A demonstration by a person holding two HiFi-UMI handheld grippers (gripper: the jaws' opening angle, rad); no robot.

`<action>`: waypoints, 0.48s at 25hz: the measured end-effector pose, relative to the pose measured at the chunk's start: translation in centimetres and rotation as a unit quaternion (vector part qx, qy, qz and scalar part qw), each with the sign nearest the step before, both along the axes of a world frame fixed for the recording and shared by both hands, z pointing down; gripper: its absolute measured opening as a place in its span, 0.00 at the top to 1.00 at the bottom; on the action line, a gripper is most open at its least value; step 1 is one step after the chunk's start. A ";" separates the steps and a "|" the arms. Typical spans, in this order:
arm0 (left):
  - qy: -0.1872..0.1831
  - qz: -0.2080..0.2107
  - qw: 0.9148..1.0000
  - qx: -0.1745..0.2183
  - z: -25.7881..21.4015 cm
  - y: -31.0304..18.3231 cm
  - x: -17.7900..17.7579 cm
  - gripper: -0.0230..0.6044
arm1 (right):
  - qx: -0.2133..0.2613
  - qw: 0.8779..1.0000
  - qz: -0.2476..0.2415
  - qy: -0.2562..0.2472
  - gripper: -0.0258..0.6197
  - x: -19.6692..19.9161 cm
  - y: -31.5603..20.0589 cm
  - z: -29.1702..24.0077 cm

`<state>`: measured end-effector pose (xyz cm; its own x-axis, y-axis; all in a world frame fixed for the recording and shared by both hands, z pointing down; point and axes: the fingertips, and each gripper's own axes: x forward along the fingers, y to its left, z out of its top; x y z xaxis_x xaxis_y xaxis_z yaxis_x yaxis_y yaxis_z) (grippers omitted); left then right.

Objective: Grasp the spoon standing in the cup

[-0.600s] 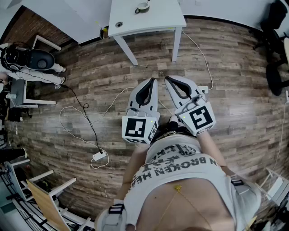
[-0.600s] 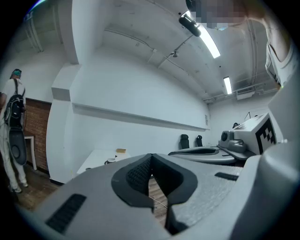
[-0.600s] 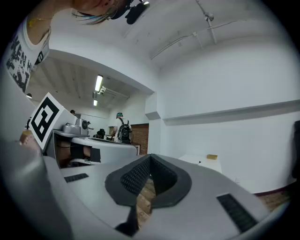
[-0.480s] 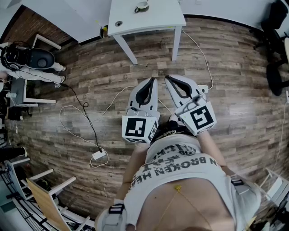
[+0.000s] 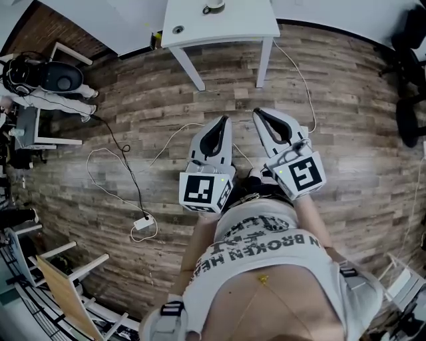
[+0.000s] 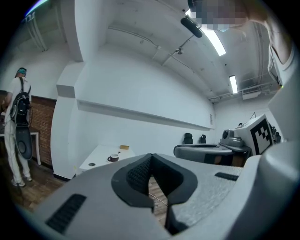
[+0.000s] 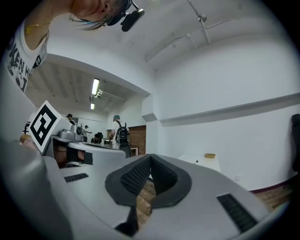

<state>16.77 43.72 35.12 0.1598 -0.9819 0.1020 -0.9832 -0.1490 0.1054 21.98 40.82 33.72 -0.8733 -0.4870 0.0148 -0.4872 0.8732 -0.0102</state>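
Note:
A dark cup [image 5: 213, 6] stands on the white table [image 5: 233, 26] at the top of the head view, far ahead of both grippers. In the left gripper view the cup [image 6: 113, 158] is small and distant, with the thin spoon handle [image 6: 118, 153] sticking up from it. My left gripper [image 5: 224, 119] [image 6: 151, 155] and right gripper [image 5: 256, 112] [image 7: 150, 156] are held side by side at waist height over the wooden floor, pointing toward the table. Both are shut with nothing between the pads. In the right gripper view the table [image 7: 201, 161] shows only as a far white top.
Cables [image 5: 126, 166] and a white power adapter [image 5: 144, 226] lie on the floor at the left. A small yellow block [image 6: 123, 147] sits on the table. Chairs stand at the left edge, black office chairs [image 5: 407, 100] at the right. A person with a backpack [image 6: 18, 126] stands far left.
The table and cup have slid slightly upward in the head view, and the right gripper has drifted a little to the right. Both grippers remain shut.

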 end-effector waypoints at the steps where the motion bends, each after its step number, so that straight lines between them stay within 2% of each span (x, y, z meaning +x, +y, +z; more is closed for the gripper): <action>1: 0.000 -0.001 1.000 -0.001 0.2 -0.2 -0.4 0.97 | -0.001 1.000 0.003 -0.001 0.95 -0.1 -0.4 0.0; 6: 0.005 0.004 1.000 0.008 0.2 -1.9 -3.1 0.97 | 0.001 1.000 0.022 0.004 0.95 -2.1 -2.6 0.2; 12: 0.010 0.008 1.000 0.013 -0.2 -6.1 -8.9 0.97 | 0.028 0.999 0.037 0.022 0.95 -6.7 -6.9 -0.6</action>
